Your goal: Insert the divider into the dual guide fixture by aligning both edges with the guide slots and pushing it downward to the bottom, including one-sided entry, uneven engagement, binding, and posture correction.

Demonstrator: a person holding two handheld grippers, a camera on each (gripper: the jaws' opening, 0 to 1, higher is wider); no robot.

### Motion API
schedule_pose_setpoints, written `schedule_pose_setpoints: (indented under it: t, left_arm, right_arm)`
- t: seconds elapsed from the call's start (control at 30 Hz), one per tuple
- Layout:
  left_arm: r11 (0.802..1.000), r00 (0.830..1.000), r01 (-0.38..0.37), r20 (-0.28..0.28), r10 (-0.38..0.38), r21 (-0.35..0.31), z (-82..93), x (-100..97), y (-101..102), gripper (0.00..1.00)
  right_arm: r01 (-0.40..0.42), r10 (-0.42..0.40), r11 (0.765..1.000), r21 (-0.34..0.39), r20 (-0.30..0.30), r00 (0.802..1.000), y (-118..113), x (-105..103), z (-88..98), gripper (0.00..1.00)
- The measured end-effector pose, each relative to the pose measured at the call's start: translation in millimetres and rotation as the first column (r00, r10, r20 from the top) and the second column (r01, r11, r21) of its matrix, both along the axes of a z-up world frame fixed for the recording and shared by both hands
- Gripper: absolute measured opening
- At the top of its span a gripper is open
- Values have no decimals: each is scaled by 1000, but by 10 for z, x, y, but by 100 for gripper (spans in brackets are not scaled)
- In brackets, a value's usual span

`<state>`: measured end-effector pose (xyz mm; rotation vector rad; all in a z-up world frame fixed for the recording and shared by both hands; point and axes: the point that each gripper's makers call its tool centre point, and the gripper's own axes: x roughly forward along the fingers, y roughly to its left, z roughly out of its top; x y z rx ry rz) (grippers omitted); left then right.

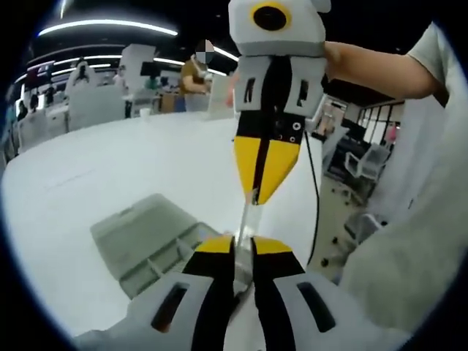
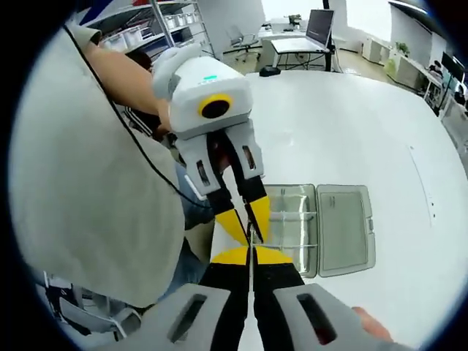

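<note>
Both tools, left tool [image 1: 243, 257] and right tool [image 2: 252, 257], pinch the clear divider [image 1: 246, 218] edge-on in air, near the open fixture box [image 2: 322, 227] on the bench [image 2: 351, 131]; transport step, next lower and align to slots.

The divider [image 1: 246, 219] hangs between both grippers above the open box [image 2: 322, 228] on the table [image 2: 351, 131].

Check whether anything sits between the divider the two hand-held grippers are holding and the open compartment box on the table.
Nothing visible does. The clear divider is pinched between the left hand-held gripper and the right hand-held gripper, above the white table. The open box lies beyond them, with no object in the gap.
</note>
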<state>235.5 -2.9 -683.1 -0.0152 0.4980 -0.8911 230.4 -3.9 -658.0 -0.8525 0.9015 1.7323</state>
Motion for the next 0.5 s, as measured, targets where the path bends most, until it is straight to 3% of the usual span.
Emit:
schedule_pose_setpoints:
  t: [0.1, 0.23, 0.5]
  left_arm:
    - [1000, 1000, -14, 1, 14, 2, 6, -2, 30, 7]
    - [999, 998, -44, 44, 43, 12, 67, 11, 84, 9]
    - [999, 997, -29, 73, 26, 43, 83, 13, 32, 11]
  right_arm:
    - [29, -29, 1000, -10, -8, 1000, -17, 45, -5, 0]
    - [58, -59, 998, -22, -13, 998, -37, 66, 9, 0]
    - [156, -157, 987, -37, -51, 986, -30, 101, 0, 0]
